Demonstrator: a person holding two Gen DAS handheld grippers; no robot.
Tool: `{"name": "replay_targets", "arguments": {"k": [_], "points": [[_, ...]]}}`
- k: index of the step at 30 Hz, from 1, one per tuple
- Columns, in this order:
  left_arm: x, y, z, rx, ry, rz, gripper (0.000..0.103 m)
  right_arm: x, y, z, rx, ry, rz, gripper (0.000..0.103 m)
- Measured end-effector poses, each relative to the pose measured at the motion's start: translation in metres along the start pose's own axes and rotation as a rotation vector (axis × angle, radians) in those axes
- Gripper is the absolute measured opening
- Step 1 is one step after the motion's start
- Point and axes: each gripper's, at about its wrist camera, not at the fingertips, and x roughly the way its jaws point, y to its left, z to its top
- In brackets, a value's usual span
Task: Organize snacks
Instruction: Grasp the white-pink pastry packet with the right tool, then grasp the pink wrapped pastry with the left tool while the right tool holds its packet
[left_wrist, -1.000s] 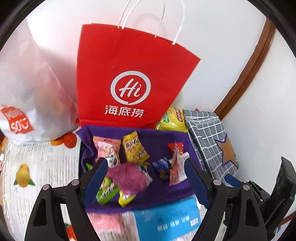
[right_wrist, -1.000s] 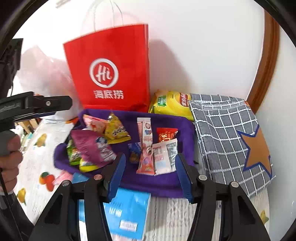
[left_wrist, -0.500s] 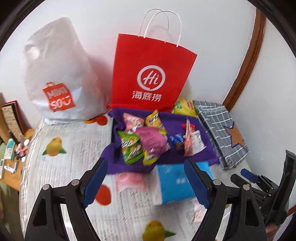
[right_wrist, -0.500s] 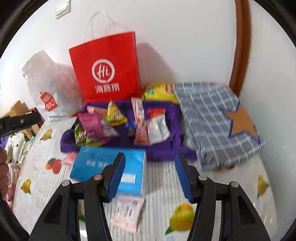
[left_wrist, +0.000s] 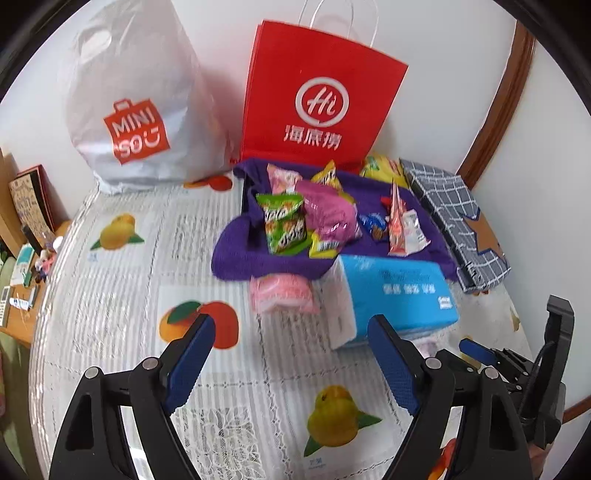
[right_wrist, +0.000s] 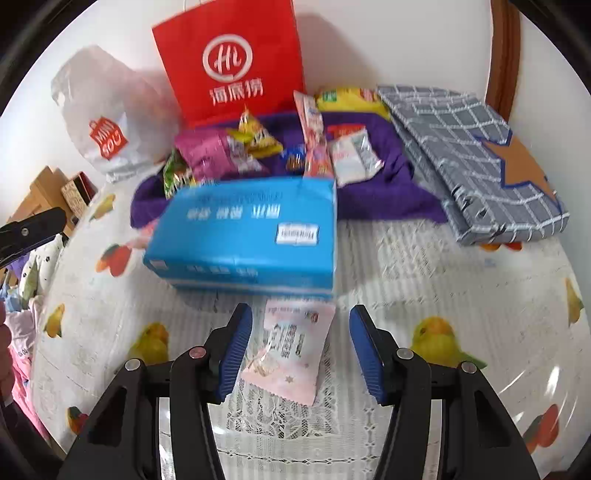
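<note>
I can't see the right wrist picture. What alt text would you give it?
The open right gripper hovers over a pale pink snack packet lying on a fruit-print tablecloth, the packet between its blue pads but untouched. Behind sits a blue tissue pack, then a purple cloth heaped with snacks, a red paper bag and a checked grey box.

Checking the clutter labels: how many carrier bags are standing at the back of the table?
2. The white plastic Miniso bag stands back left against the wall; the red paper Haidilao bag stands to its right, directly behind the purple cloth of snacks. None visibly hidden.
</note>
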Motion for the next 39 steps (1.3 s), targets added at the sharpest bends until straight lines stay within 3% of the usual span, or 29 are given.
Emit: {"name": "replay_targets", "arguments": {"k": [12,17,19,24,39], "points": [[0.024,0.021,-0.017,-0.043,0.059,0.003,0.083,0.031,0.007,-0.017,0.007,0.057,-0.001,0.056],[0.031,0.031,-0.019,-0.065,0.075,0.019,0.083,0.032,0.014,-0.020,-0.041,0.017,-0.054,0.055],[0.034,0.034,-0.019,-0.074,0.082,0.023,0.083,0.033,0.017,-0.021,-0.068,0.004,-0.086,0.049],[0.042,0.036,-0.015,-0.079,0.096,0.038,0.083,0.031,0.012,-0.021,-0.076,0.006,-0.057,0.040],[0.078,0.022,0.010,-0.057,0.140,0.034,0.083,0.005,-0.025,-0.007,-0.025,-0.042,-0.055,0.038]]}}
